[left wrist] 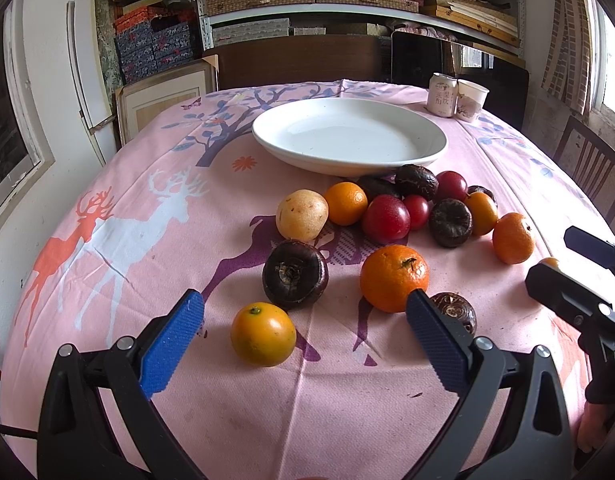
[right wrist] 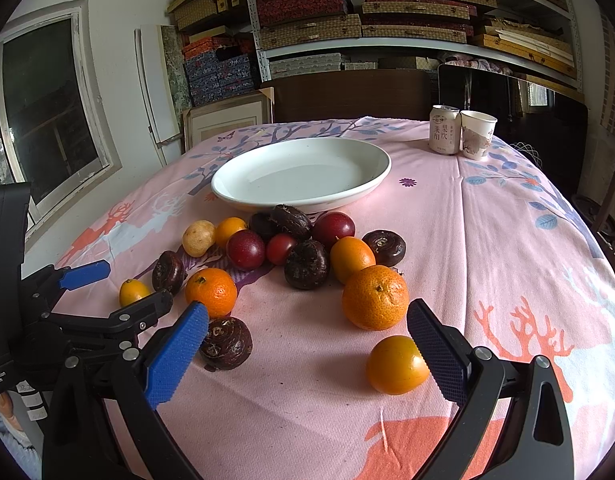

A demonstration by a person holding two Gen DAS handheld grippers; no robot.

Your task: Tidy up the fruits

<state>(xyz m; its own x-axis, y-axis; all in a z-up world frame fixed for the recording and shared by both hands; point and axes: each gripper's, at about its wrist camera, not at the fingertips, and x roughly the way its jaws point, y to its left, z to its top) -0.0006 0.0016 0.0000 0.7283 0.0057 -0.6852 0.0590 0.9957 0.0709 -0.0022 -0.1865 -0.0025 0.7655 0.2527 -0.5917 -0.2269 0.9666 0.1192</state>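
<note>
We held the left gripper [left wrist: 305, 312] and the right gripper [right wrist: 307, 330] both spread wide, clamping nothing. The fruits [right wrist: 291, 256] lay loose mid-counter before the empty plate [right wrist: 381, 172]; we judged a nudged round one could roll off the counter edge.

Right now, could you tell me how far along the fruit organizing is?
Nothing looks done: the white oval ceramic plate holds no fruit. Nothing is in hand: the left hand-held gripper and right hand-held gripper are both open and empty above the pink deer-print tablecloth. All the fruit is left, from the round orange mandarin to the dark red plum.
</note>
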